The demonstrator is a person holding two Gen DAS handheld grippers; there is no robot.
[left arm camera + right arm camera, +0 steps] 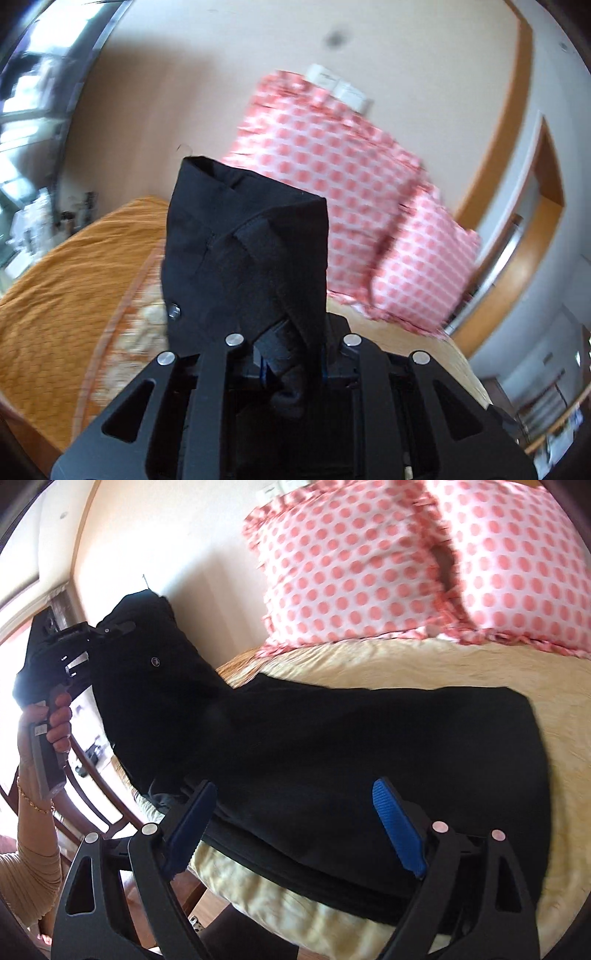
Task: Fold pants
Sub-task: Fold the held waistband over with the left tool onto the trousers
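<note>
Black pants [332, 738] lie across the cream bed cover [480, 664], with one end lifted up at the left. My left gripper [110, 629], held by a person's hand [55, 716], is shut on that raised end near a small metal button [155, 661]. In the left wrist view the gripped cloth [251, 240] stands up over my left gripper [291, 354] and hides its fingertips. My right gripper [291, 794] is open at the near edge of the pants. Its blue pads [397, 830] are wide apart, and the flat cloth lies under them.
Two pink-dotted pillows [351, 561] lean against the wall at the head of the bed. An orange blanket [74, 277] covers the bed's left part. Dark wooden furniture [92, 760] stands beside the bed at the left. A doorway [535, 221] is at the right.
</note>
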